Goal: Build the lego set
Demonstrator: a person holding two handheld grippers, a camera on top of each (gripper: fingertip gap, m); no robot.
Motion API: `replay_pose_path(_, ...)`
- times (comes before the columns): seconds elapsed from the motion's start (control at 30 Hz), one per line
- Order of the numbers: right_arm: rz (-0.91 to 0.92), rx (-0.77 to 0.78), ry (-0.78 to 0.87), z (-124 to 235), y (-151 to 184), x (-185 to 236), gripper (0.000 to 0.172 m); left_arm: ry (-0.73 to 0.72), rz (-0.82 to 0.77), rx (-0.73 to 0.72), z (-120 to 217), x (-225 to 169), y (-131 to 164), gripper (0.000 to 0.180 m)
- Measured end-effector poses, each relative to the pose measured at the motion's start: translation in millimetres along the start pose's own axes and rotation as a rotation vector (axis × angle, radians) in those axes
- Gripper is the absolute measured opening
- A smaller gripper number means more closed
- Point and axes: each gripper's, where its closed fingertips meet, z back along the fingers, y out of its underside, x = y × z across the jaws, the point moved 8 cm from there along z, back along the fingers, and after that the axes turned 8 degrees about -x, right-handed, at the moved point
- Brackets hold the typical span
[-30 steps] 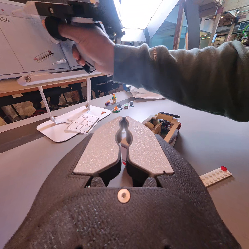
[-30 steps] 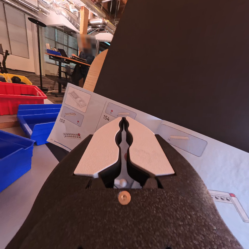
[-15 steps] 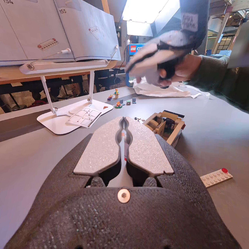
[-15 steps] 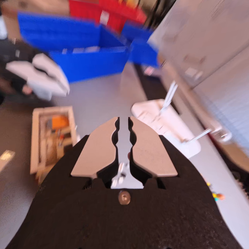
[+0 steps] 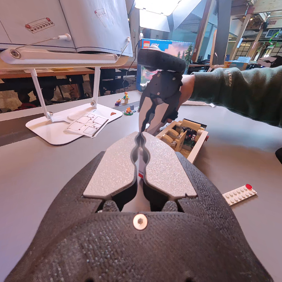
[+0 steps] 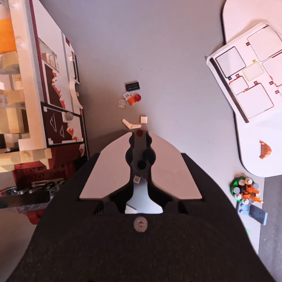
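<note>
The right gripper [image 6: 139, 134] has swung from the booklet down to the loose parts beside the brick model [image 6: 38, 76]. Its 2 smooth pale fingers stand slightly apart, gripping nothing. 1 glossy dark-red round stud [image 6: 139, 133] lies between the tips, untouched. 1 white angled piece [image 6: 131, 125] lies just beyond. Nearer the model's front, the left gripper [image 5: 140, 134] has its grainy fingers closed together, holding nothing.
</note>
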Motion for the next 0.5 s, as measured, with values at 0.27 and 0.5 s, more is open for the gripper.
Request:
replay_pose_path(0.27,-0.011,-0.042,0.000,16,-2,8,0.007,0.027,-0.010,0.005,-1,-5,0,0.000)
replay_pose_path(0.5,-0.024,-0.146,0.050,99,23,118,0.006,0.046,-0.027,0.004,-1,-10,-1,0.000)
